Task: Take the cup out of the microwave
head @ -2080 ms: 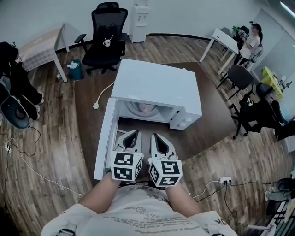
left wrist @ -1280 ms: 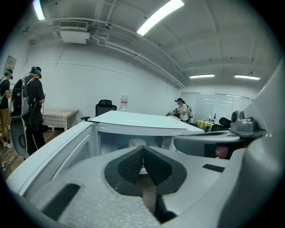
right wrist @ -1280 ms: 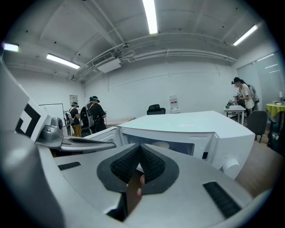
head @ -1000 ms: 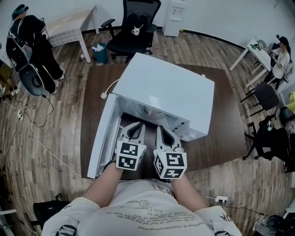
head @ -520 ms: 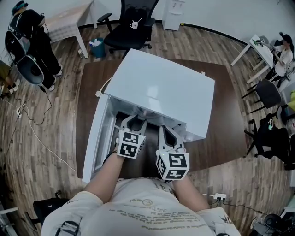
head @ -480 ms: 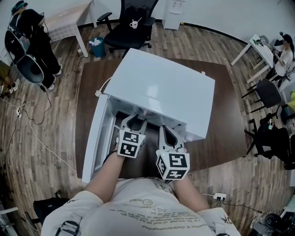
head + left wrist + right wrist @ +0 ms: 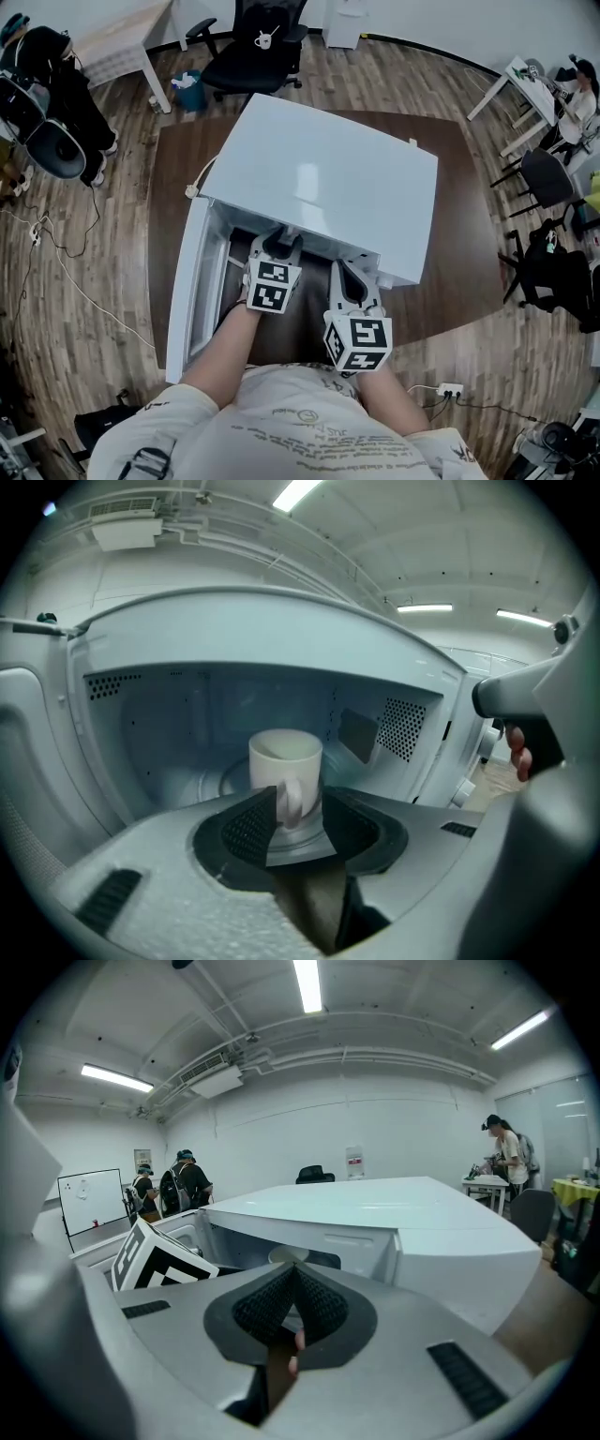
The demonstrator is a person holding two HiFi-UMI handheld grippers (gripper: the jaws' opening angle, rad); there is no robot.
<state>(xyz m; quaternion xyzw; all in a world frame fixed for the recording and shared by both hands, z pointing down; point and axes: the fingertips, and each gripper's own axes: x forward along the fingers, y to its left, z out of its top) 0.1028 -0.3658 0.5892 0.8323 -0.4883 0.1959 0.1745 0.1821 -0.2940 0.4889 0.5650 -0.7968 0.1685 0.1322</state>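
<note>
A white cup point(image 7: 286, 759) stands upright on the glass turntable point(image 7: 305, 841) inside the white microwave point(image 7: 328, 178), its handle facing me. The door point(image 7: 187, 281) hangs open to the left. My left gripper point(image 7: 300, 822) reaches into the cavity, and in the head view its tips point(image 7: 279, 242) are under the oven's top edge. Its jaws have just opened. They stand apart just short of the cup, lined up on its handle and not touching it. My right gripper point(image 7: 289, 1283) is shut on nothing and hangs outside the opening point(image 7: 343, 269), in front of the control panel.
The microwave sits on a dark brown table point(image 7: 450, 253), its cable and plug point(image 7: 192, 190) trailing off the left side. A black office chair point(image 7: 248, 47) stands behind it. Desks and people are at the room's edges. Cables and a power strip point(image 7: 448, 389) lie on the wood floor.
My left gripper has moved forward and down into the microwave opening, and its jaws have gone from shut to open. The right gripper has edged forward a little and stays shut.
</note>
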